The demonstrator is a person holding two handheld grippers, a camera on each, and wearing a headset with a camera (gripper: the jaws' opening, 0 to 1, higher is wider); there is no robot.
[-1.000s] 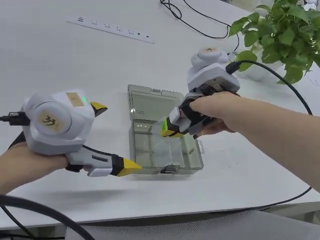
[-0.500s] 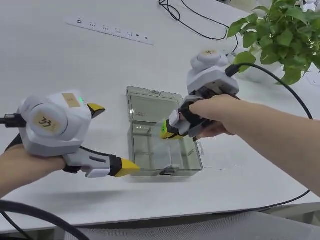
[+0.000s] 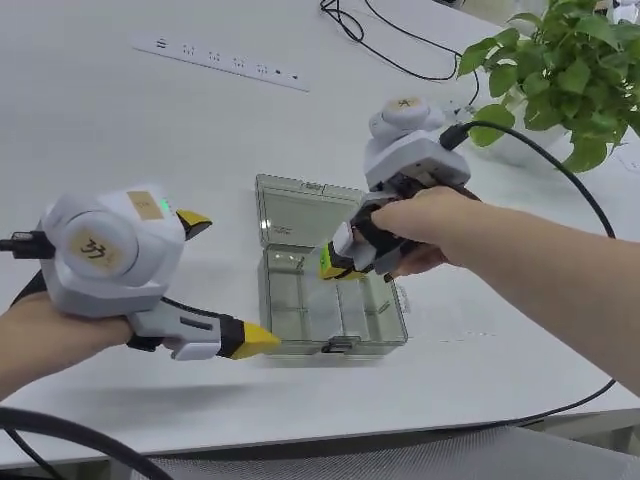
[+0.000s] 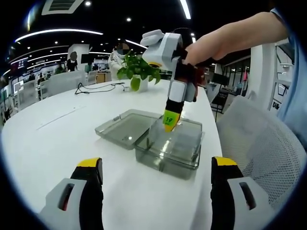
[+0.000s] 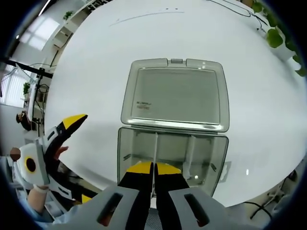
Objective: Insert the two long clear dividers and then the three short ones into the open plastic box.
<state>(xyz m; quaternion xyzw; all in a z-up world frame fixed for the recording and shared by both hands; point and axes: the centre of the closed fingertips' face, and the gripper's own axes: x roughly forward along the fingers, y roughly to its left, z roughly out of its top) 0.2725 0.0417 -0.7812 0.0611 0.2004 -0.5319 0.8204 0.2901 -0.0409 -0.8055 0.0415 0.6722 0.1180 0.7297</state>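
Right gripper (image 5: 154, 166) clamps divider (image 5: 155, 146) inside box (image 5: 122, 152)

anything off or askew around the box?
Nothing stands out. The box sits flat on the table, with its lid laid open behind it. The right tool is shut on a clear divider that runs straight in the box, alongside a second divider. The left tool is open, apart from the box.

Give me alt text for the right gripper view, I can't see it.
The right gripper, jaws closed and seemingly pinching a clear divider, reaches into the open plastic box, whose lid lies flat beyond it on the white table. The left gripper, open, is at lower left.
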